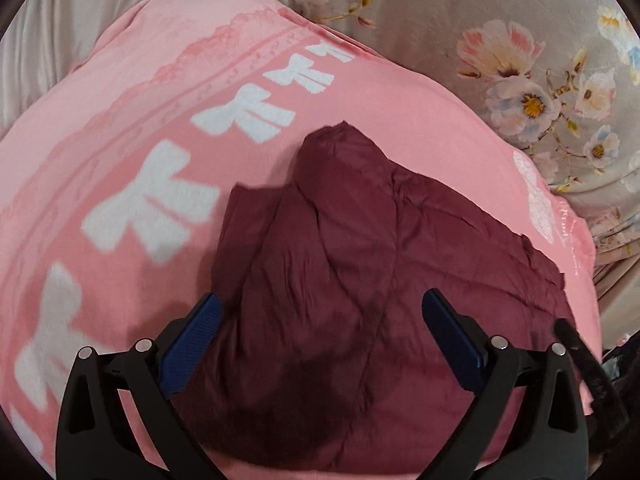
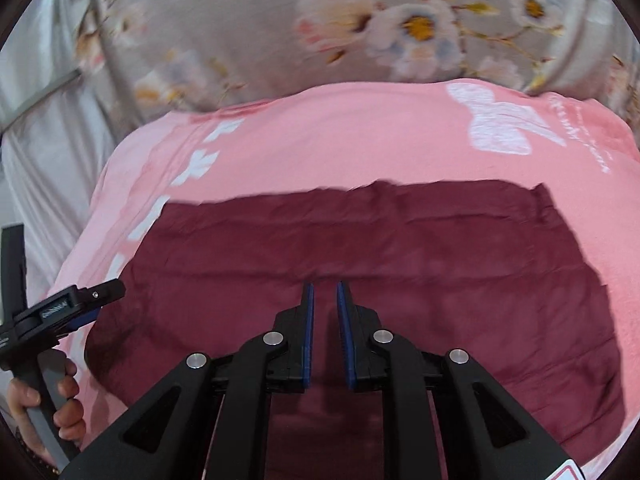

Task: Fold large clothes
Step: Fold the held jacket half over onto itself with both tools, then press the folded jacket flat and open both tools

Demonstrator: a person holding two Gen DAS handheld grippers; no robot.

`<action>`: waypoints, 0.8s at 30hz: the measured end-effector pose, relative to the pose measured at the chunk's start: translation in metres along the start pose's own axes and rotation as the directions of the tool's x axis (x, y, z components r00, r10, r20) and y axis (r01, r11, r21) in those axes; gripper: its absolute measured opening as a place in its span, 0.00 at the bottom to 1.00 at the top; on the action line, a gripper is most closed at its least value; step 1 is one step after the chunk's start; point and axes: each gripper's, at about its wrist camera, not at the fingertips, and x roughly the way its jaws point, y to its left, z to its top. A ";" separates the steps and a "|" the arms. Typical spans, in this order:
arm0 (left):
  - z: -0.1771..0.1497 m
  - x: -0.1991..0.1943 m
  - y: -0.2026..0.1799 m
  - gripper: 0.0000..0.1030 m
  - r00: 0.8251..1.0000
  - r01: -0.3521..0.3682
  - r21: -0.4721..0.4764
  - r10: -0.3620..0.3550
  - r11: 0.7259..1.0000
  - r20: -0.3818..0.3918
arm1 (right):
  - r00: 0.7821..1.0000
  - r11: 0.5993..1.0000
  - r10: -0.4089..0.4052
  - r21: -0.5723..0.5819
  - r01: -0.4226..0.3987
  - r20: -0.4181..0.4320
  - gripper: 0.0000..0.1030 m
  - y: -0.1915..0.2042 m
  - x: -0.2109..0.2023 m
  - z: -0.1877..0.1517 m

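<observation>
Maroon garment [image 1: 360, 280] on pink blanket [image 1: 120, 168], floral sheet [image 1: 500, 40] beyond, left hand-held gripper [image 1: 320, 312] spread, right hand-held gripper [image 2: 325, 292] nearly closed, empty.

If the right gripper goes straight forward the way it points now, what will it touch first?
Most likely the maroon garment: the right gripper, nearly shut with nothing between its fingers, points right at it. Depth is unclear, so contact may be close already.

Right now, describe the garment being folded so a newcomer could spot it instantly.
Start from the floral bedspread; a pink blanket with white bow prints lies on it. On the blanket, under both grippers, lies the dark maroon garment, wrinkled and quilted-looking. It is the only dark, unpatterned fabric there.
</observation>
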 end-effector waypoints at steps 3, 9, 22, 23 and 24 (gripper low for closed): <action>-0.017 -0.012 -0.017 0.95 1.000 0.001 0.052 -0.002 0.999 0.019 | 0.999 1.000 -0.007 -0.027 0.006 -0.036 0.15 0.017 0.015 -0.014; -0.028 0.011 -0.076 0.95 0.998 -0.051 0.224 0.043 0.973 0.039 | 0.999 1.000 -0.021 -0.011 0.021 -0.049 0.13 0.014 0.021 -0.035; -0.048 0.049 -0.088 0.96 0.975 -0.219 0.332 0.194 0.918 0.106 | 0.999 0.999 -0.032 -0.025 0.031 -0.038 0.12 0.011 0.034 -0.048; -0.048 0.045 -0.085 0.96 0.976 -0.213 0.321 0.186 0.923 0.113 | 0.999 1.000 -0.013 -0.008 0.013 -0.040 0.12 0.007 0.034 -0.048; -0.048 0.037 -0.080 0.95 0.977 -0.204 0.298 0.175 0.933 0.123 | 0.999 1.000 -0.002 0.002 0.002 -0.041 0.11 0.005 0.034 -0.048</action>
